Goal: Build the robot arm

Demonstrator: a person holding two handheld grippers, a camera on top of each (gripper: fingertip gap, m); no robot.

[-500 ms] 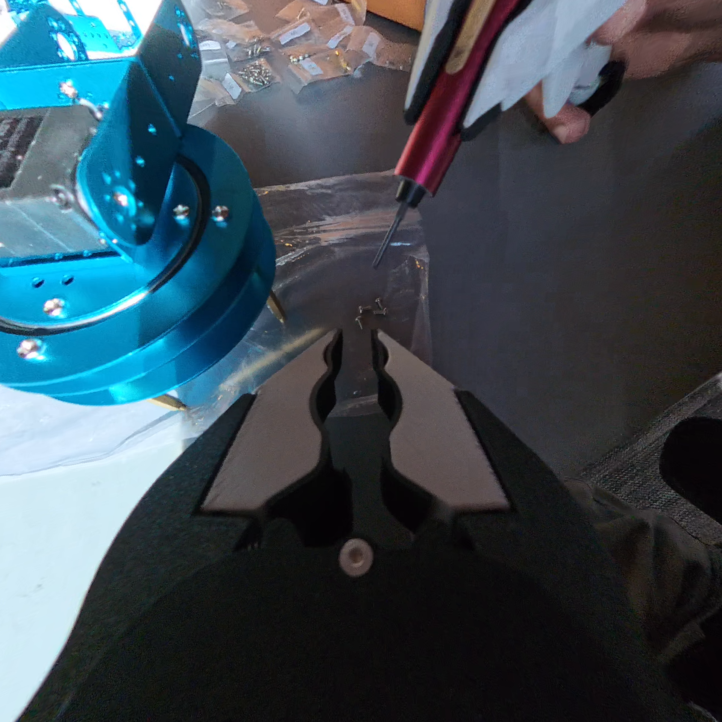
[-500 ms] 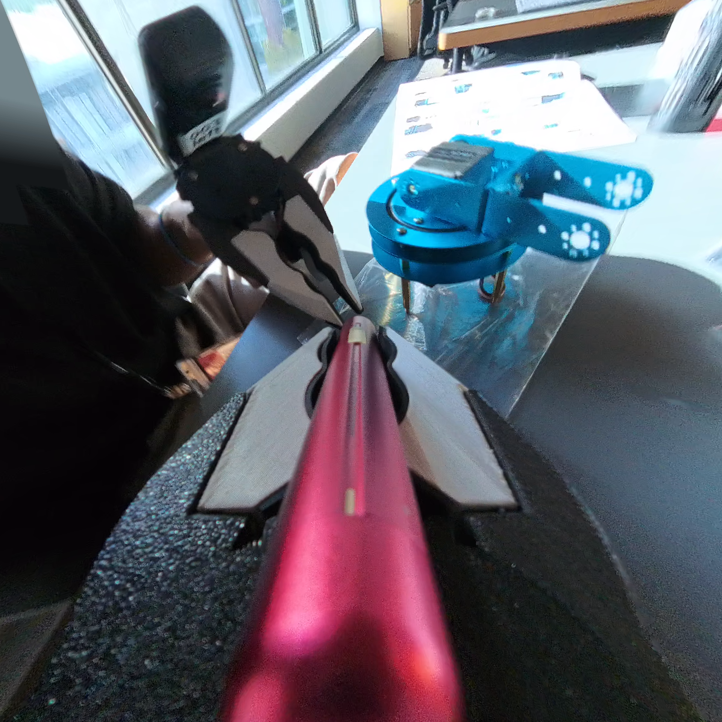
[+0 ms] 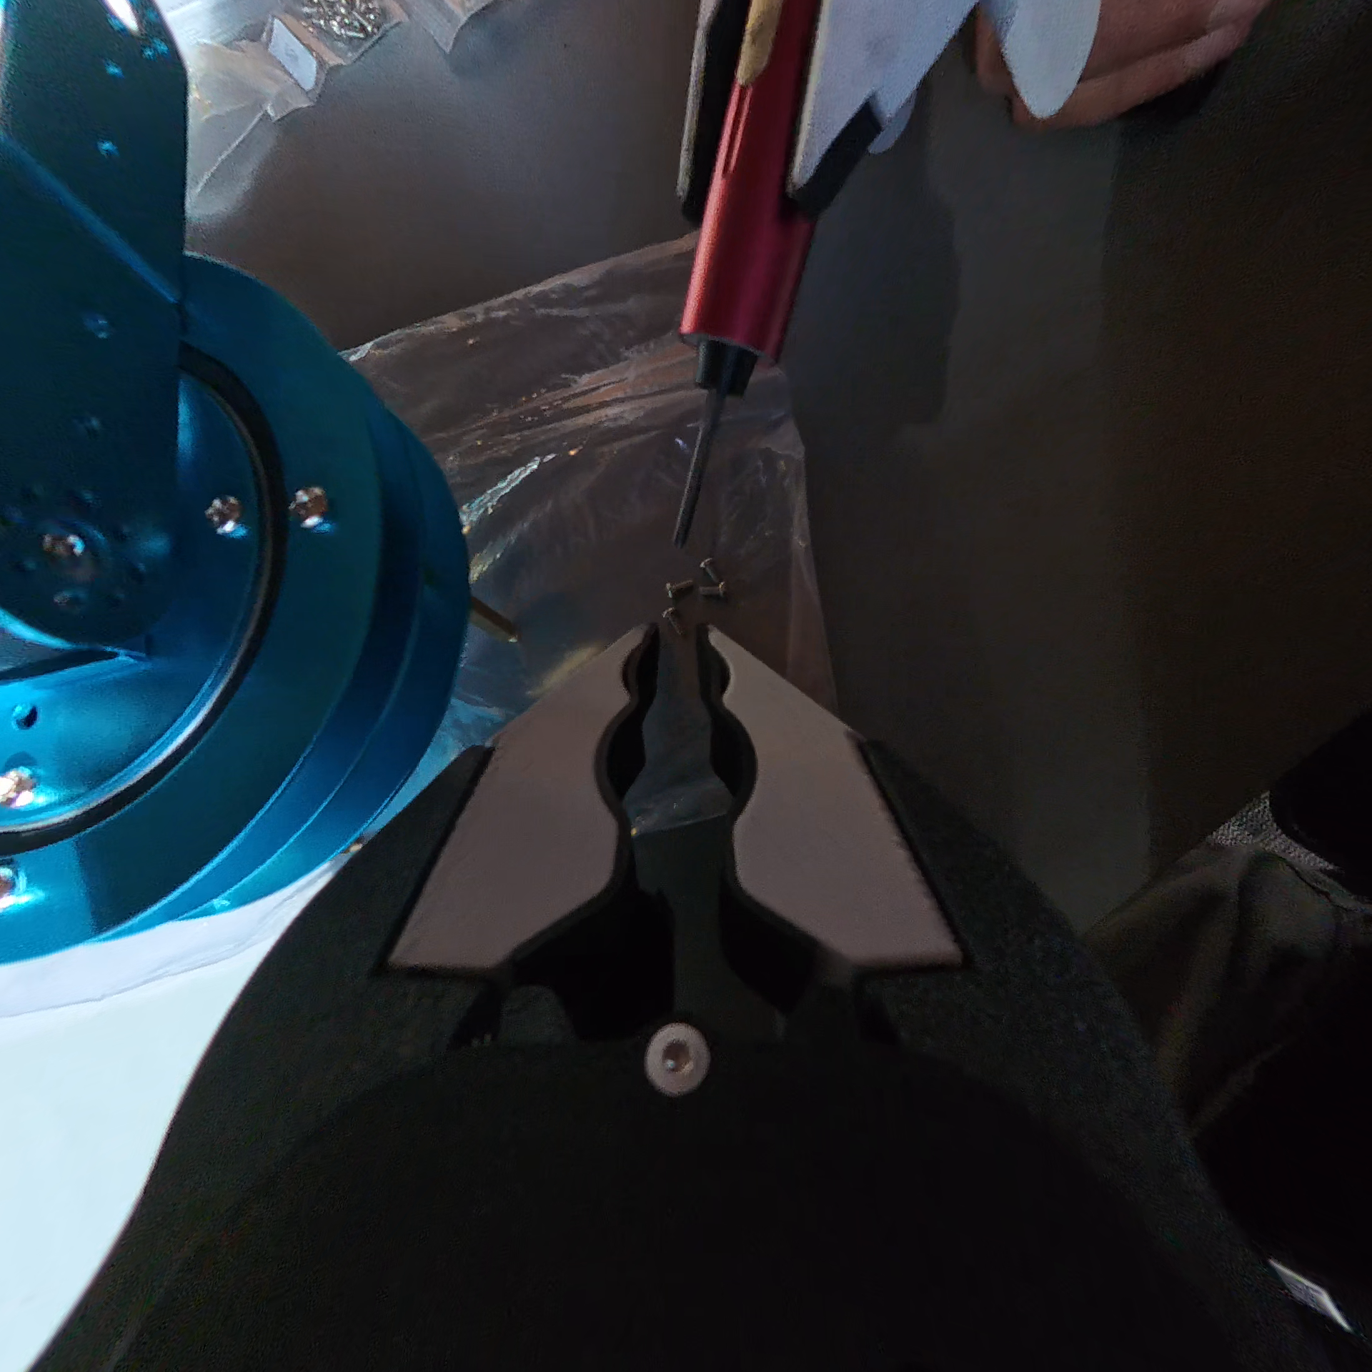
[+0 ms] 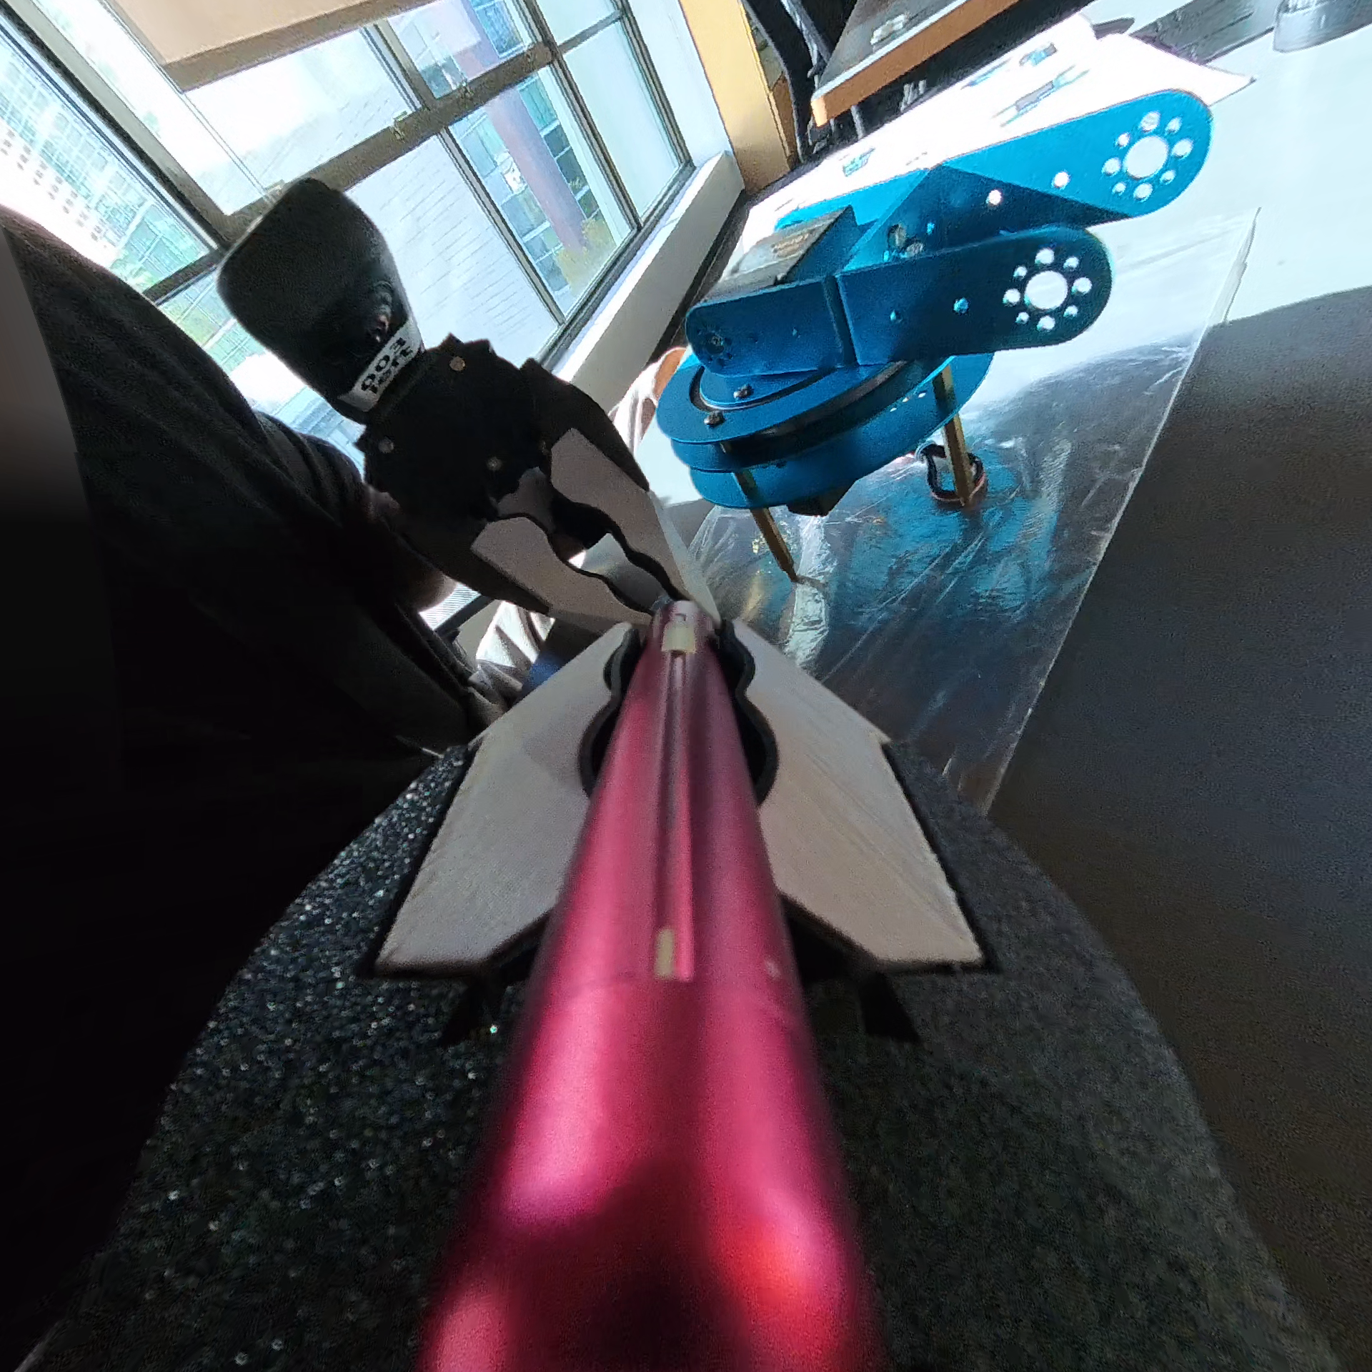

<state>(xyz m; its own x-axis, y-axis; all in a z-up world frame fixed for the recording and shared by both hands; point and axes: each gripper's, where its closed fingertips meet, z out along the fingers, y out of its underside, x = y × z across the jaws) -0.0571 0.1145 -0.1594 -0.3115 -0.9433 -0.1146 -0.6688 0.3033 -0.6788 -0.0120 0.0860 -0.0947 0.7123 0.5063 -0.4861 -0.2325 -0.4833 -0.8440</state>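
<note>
Fingers of the left gripper (image 3: pixel 677 644) slightly parted at centre frame, a narrow gap between the tips, holding nothing, tips just above a clear plastic sheet (image 3: pixel 594 445). Four small screws (image 3: pixel 694 590) counted, loose on the sheet just beyond those tips. One red screwdriver (image 3: pixel 746 215) coming down from the top of the frame, its thin bit (image 3: pixel 694 475) ending just above the screws, contact not discernible. Fingers of the right gripper (image 4: pixel 679 646) pinching the red screwdriver's barrel, which runs up the middle of the right wrist view from the bottom edge. One blue metal turntable assembly (image 4: pixel 854 349) at upper right of that view, standing on thin brass legs on the sheet, with two round-ended perforated brackets (image 4: pixel 1039 289) jutting out to the right; same assembly filling the left side of the left wrist view. Dark bench (image 3: pixel 1039 520) under the sheet. Several small bags of hardware (image 3: pixel 297 52) at upper left, too blurred to count.
</note>
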